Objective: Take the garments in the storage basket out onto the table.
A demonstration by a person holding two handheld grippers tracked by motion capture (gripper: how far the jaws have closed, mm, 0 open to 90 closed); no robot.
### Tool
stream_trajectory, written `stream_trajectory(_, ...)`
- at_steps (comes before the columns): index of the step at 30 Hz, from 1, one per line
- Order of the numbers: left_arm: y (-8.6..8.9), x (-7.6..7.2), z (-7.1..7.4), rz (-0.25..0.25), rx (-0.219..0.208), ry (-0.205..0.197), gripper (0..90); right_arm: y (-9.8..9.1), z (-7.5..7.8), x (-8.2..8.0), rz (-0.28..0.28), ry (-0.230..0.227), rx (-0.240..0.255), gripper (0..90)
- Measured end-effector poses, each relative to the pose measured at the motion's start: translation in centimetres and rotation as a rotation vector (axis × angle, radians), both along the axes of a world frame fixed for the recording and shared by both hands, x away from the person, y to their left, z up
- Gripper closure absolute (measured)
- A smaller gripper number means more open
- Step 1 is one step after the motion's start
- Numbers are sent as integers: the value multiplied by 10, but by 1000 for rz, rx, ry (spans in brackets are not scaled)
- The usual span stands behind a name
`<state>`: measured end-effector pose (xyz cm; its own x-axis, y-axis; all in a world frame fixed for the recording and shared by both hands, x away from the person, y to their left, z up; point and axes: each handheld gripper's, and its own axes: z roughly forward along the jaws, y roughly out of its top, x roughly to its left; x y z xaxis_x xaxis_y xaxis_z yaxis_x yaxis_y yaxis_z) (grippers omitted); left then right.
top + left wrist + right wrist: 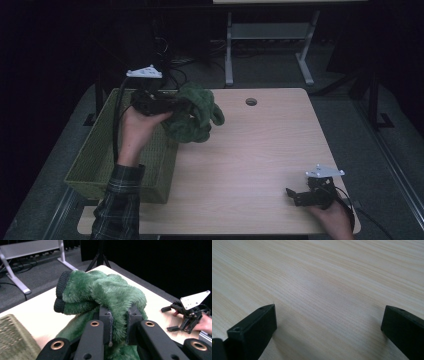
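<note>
Green fuzzy cloth (105, 293) is pinched tight in the left gripper (120, 326), beside the woven green basket (100, 165). Right gripper (300, 196) rests on the wooden bench (260, 150), fingers wide.

fuzzy green garment (195, 114) (dark ribbed cuffs), bunched, pinched aloft, at the wicker basket's (95, 159) edge

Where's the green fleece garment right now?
In the high view the green fleece garment is held up in the left gripper at the table's far left, beside the woven basket. The left gripper view shows its jaws clamped on the fabric.
</note>
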<state>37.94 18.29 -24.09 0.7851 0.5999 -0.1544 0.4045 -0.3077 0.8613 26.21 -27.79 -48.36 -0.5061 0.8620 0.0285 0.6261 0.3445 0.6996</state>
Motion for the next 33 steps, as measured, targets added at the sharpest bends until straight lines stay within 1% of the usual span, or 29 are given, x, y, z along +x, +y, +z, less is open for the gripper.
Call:
stream_trajectory(2,-8,0,-4,-6,-6,11,791,0,0,0,0,-1,0,0)
stream_trajectory(7,-30,0,-15,-25,-3,14,794,0,0,0,0,0,1,0)
stream_trajectory(12,-50,-3,-29,-40,-22,32,795,0,0,0,0,1,1,0)
stream_trajectory(13,-54,-4,-31,-44,-20,32,796,0,0,0,-1,1,1,0)
stream_trajectory(17,-67,-6,-42,-56,-36,44,796,0,0,0,0,1,1,0)
stream_trajectory(20,-77,-7,-53,-75,-39,60,797,0,0,0,0,1,1,0)
stream_trajectory(24,-90,-11,-66,-87,-72,75,800,0,0,0,0,1,1,0)
stream_trajectory(29,-106,-16,-80,-109,-90,89,800,0,0,0,0,1,1,0)
stream_trajectory(33,-118,-20,-93,-126,-90,108,800,0,0,0,0,1,0,0)
